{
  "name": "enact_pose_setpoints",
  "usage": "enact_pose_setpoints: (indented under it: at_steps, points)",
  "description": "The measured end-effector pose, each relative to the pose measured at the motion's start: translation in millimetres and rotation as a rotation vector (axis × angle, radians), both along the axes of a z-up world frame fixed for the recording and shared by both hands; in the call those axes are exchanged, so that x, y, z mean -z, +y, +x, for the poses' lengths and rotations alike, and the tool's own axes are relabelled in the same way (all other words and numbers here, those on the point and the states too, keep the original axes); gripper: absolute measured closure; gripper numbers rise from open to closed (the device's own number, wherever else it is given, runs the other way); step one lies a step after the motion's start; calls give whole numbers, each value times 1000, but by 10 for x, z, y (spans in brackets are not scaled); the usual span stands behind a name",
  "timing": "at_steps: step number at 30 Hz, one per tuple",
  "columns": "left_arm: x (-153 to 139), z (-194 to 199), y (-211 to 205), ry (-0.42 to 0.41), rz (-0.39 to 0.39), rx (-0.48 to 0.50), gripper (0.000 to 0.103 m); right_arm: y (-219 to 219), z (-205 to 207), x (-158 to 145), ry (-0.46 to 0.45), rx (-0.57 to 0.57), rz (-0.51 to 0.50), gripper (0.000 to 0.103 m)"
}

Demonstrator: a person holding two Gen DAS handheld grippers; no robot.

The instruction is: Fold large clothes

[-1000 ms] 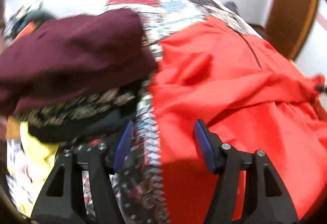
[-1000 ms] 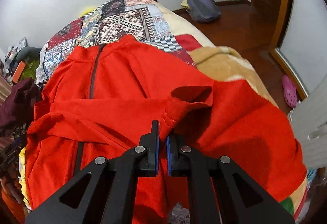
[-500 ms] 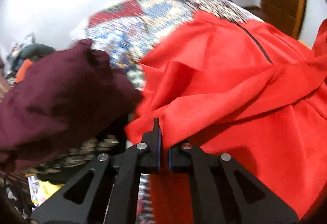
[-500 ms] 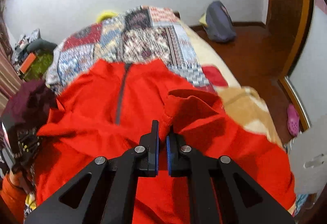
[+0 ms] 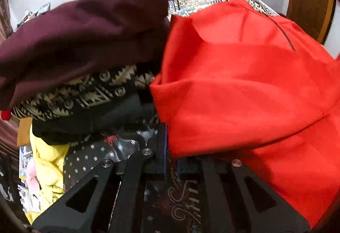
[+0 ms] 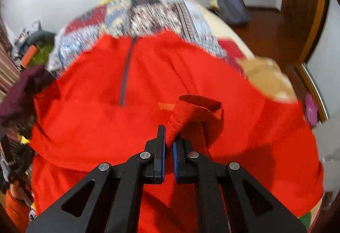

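Note:
A large red zip-neck garment (image 6: 95,116) lies spread on a patchwork bedspread (image 6: 148,18). My right gripper (image 6: 169,147) is shut on a red sleeve cuff (image 6: 191,111), holding it up over the garment's front, right of the dark zip (image 6: 125,75). In the left wrist view my left gripper (image 5: 171,154) is shut on the left edge of the red garment (image 5: 244,88). The cloth drapes over and hides its right finger.
A pile of clothes sits left of the red garment: a maroon piece (image 5: 85,26) on top, a black-and-beige patterned one (image 5: 85,94) below, and yellow cloth (image 5: 48,160). A grey backpack (image 6: 232,5) and a pink shoe (image 6: 311,109) lie on the wooden floor at right.
My left gripper went from open to shut on the red garment's edge, then sank beside the clothes pile. My right gripper stayed shut on the cuff and carried it across the garment.

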State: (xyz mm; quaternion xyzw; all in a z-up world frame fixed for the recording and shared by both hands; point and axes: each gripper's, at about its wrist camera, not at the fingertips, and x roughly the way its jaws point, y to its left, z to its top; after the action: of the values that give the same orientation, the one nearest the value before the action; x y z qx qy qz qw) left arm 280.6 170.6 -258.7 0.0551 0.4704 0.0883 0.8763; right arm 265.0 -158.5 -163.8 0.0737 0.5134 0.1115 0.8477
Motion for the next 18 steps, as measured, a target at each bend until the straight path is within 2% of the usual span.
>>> enact_pose_setpoints:
  at_steps: [3,6,9,11,14,18]
  points:
    - [-12,-16,-29,8,-4,16,92,-109,-90,157,54,9,14,98]
    - [-25,-31,-25,14,-9,17,82,-237,-169,239,98,13,45,96]
    - [-68,-172,27,13,-35,10,72,-324,-251,291,146,10,62,91]
    - [-103,-240,65,16,-69,3,63,-372,-296,281,165,18,61,79]
    - [-169,-337,132,22,-122,8,56,-455,-326,226,186,41,56,71]
    - [-310,-445,202,41,-165,23,53,-522,-380,72,152,64,-36,68]
